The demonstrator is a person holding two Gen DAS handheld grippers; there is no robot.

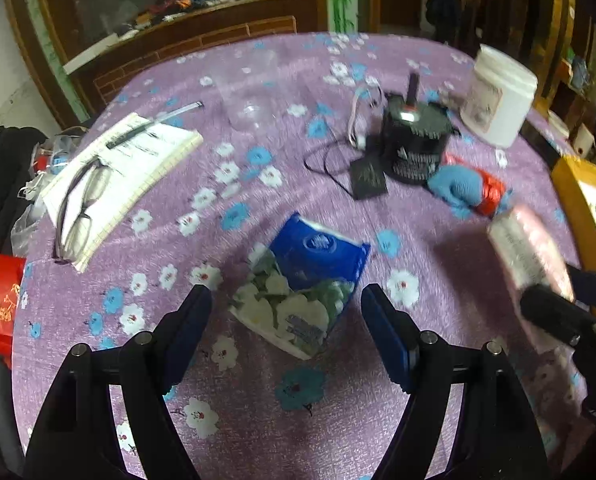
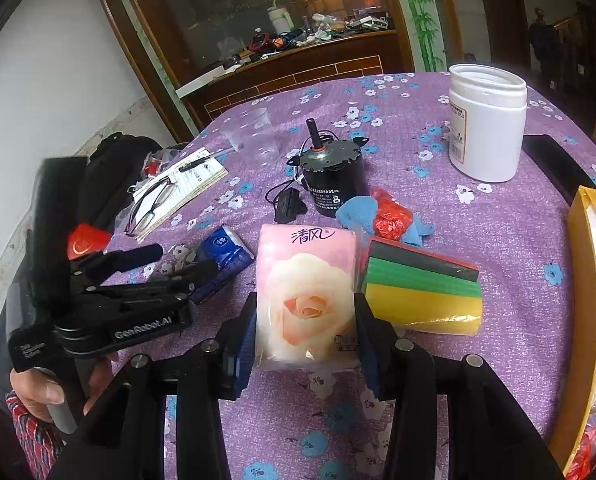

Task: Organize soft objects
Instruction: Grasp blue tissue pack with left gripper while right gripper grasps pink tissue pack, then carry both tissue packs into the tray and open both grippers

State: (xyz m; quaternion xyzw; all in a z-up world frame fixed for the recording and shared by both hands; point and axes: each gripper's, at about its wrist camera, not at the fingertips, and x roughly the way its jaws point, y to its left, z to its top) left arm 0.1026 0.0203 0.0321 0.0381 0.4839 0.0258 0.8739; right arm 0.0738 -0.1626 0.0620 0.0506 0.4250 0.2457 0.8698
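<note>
Now, containers: white jar [image 2: 487, 122] upper right, contents unseen; clear cup [image 2: 254, 138] upper centre; yellow box [image 2: 582, 312] at right edge.
Right gripper [image 2: 304, 330]: jaws clamped on pink tissue pack [image 2: 308, 300], frame centre.
Left gripper [image 1: 286, 328]: jaws wide apart, blue tissue pack [image 1: 302, 284] between, untouched.
Table [image 2: 498, 216]: purple floral cloth; wooden counter behind.

Two tissue packs on the purple cloth.
Pink rose pack [image 2: 306, 296] upright; blue floral pack [image 1: 302, 288] flat at its 9 o'clock.
</note>
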